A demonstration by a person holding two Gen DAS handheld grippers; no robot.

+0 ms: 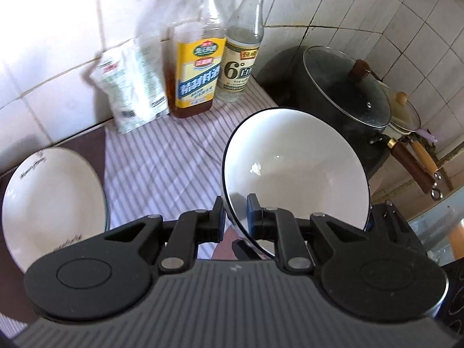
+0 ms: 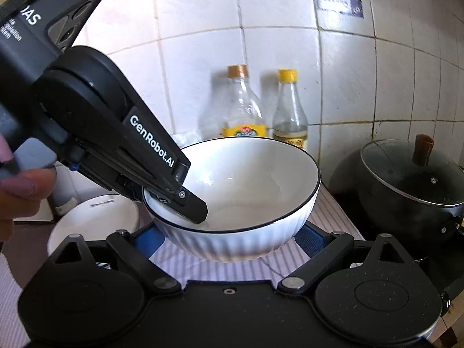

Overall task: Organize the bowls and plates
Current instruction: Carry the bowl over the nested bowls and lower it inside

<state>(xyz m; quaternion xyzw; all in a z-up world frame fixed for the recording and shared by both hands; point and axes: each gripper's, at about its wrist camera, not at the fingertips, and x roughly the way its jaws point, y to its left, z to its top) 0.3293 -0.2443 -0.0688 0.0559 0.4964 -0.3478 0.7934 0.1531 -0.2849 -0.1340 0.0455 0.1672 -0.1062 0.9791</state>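
White wall tiles back a counter covered with a striped cloth [image 1: 162,168]. Nearest, the left gripper [image 1: 235,214] pinches the near rim of a white bowl [image 1: 293,168], one finger inside, one outside, holding it clear of the cloth. The right gripper [image 2: 229,240] stands wide around the bowl's ribbed underside; whether its pads [image 2: 308,239] touch is unclear. A white plate [image 1: 52,203] lies left. Behind stand two bottles [image 1: 197,66], and only the left view shows a pouch [image 1: 130,87]. Rightward sits a lidded black pot [image 2: 411,185].
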